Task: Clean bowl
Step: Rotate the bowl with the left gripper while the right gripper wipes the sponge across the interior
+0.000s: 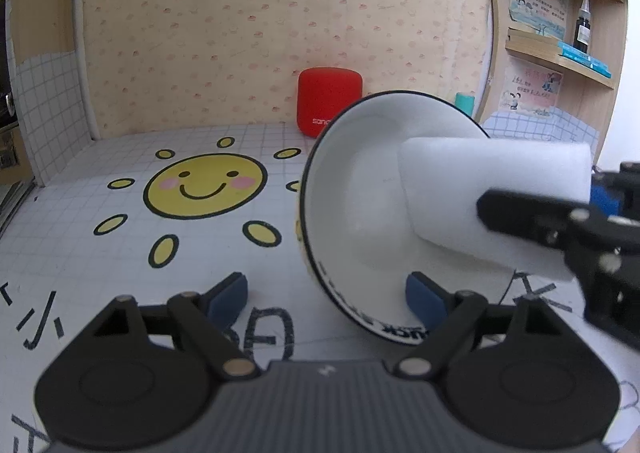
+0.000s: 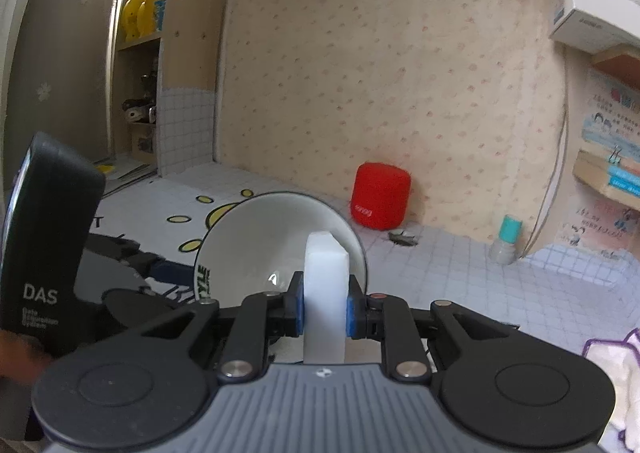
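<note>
The bowl (image 1: 360, 189) is up on its edge on the counter (image 1: 120, 273), tipped so its white inside faces the right side, and it looks like the left tongs (image 1: 326, 295) are what props it: their blue pads stand wide apart, one in the open on the left, the other tucked inside the bowl by the lower rim. Whether the pads actually press on the rim, I cannot tell from here, so the hold is an open question.

Over on the other side, the right tongs (image 2: 325, 311) are clamped tight on a white sponge block (image 2: 326, 269), and that block is reaching right into the bowl's hollow, its front end at or just off the inner wall. So we are in the thick of it: sponge fetched, bowl tilted and presented, the wiping stage at hand.

What's left? Hard to call. The inside shows white and glossy with no dirt I can make out, so how much scrubbing remains isn't readable. By my reckoning the wipe around the wall and base has to be finished, then the bowl set flat and the sponge put down. The red speaker (image 1: 330, 103) at the back wall stands well clear
</note>
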